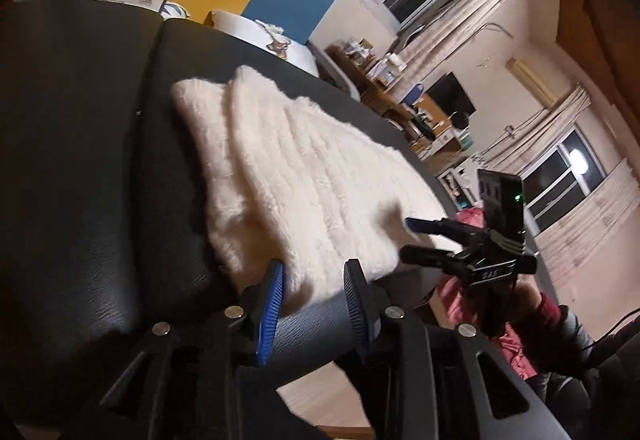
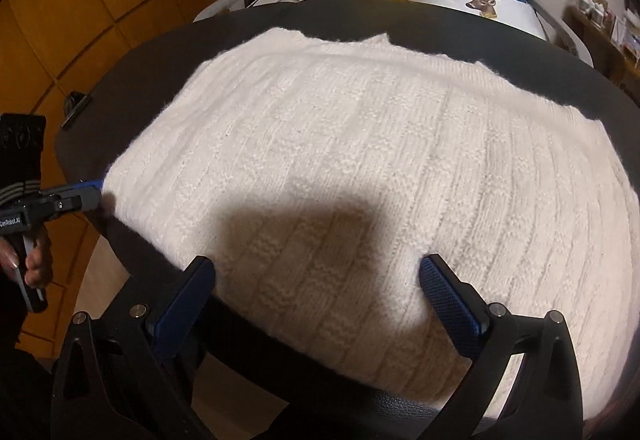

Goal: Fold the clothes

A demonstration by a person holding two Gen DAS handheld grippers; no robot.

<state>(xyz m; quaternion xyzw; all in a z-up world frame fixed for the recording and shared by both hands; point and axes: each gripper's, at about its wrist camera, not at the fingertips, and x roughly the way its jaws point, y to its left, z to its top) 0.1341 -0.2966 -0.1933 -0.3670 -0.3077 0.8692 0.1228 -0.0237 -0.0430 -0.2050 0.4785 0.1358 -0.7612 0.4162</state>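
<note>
- Sweater [image 2: 360,168], a white ribbed knit, lies spread flat over a black padded table [image 2: 440,20]; whether it is a single layer or already doubled over I cannot tell, so the scene fits a garment laid out for folding as well as one part-folded
- Its ribs run from the near hem toward 12 o'clock in the right wrist view, while the cloth spreads widest from 9 to 3 o'clock, so the long axis lies across that camera's line of sight
- At its far edge, toward 12 o'clock, the outline dips in a shallow notch; collar or overlap, too unclear to call
- Right gripper [image 2: 316,276] hangs over the near hem, fingers pointing to 12 o'clock, jaws spread wide with cloth showing in the gap and nothing pinched
- Left gripper [image 1: 314,272] is at the sweater's side corner, seen at 9 o'clock in the right wrist view; its blue pads [image 1: 272,304] stand apart, the knit's corner lying between them, one pad touching or nearly touching it, no clamp visible
- From the left gripper, the knit stretches away toward 11 o'clock
- Judgement: both tools sit at the near edge; the left is closer to a grip, being at a corner, while the right faces mid-hem
- Cushions [image 2: 472,0] lie beyond the table at 12 o'clock
</note>
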